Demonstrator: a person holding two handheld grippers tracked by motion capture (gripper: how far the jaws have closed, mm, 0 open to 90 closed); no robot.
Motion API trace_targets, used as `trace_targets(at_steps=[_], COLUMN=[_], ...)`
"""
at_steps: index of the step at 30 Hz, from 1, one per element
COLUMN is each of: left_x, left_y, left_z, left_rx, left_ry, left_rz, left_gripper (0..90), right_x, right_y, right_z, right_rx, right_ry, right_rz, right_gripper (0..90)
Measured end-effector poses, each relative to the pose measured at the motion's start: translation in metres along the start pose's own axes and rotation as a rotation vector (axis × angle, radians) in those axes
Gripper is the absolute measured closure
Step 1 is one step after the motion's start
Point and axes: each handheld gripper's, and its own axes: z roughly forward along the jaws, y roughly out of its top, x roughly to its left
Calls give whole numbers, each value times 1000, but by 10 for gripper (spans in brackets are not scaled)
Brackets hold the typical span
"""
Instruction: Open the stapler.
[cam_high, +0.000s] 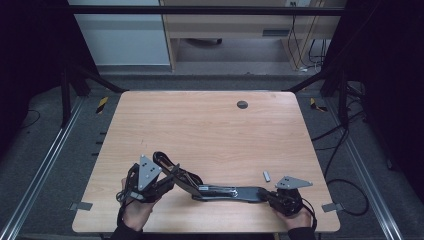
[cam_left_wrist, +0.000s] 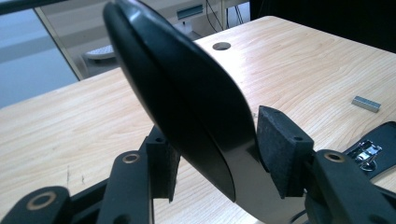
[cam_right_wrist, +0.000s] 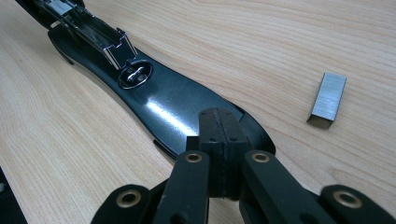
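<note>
A light wooden table with rounded corners (cam_high: 210, 125) is seen, its grain running lengthwise. A small round dark hole (cam_high: 242, 104) is set in the surface near the far edge, right of centre. A yellow-and-black striped marker (cam_high: 102, 104) is noted on the grey floor beside the far left corner, another (cam_high: 316, 104) beside the far right corner. Black cables (cam_high: 345, 145) are trailed along the floor off the right edge. A pale wooden cabinet (cam_high: 230, 25) is placed beyond the far edge.

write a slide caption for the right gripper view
Right hand-held gripper, jaws shut, pressing on the opened black stapler's base, loose staple strip beside it.
</note>
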Motion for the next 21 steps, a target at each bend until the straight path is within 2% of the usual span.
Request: trace_targets(at_steps=[7,12,21], left_x=[1,6,11], left_y=[-3,-7,-12], left_z=[0,-1,-1], left_rx=[-7,-4,4], left_ry=[5,9,23], left_rz=[0,-26,-27], left_gripper=[493,484,456], right_x=[0,1,1], right_y=[0,1,1], right_z=[0,0,0], right_rx=[7,8,15], right_ry=[-3,-3,-7], right_rz=[-3,0,-1], right_gripper=[900,900,900])
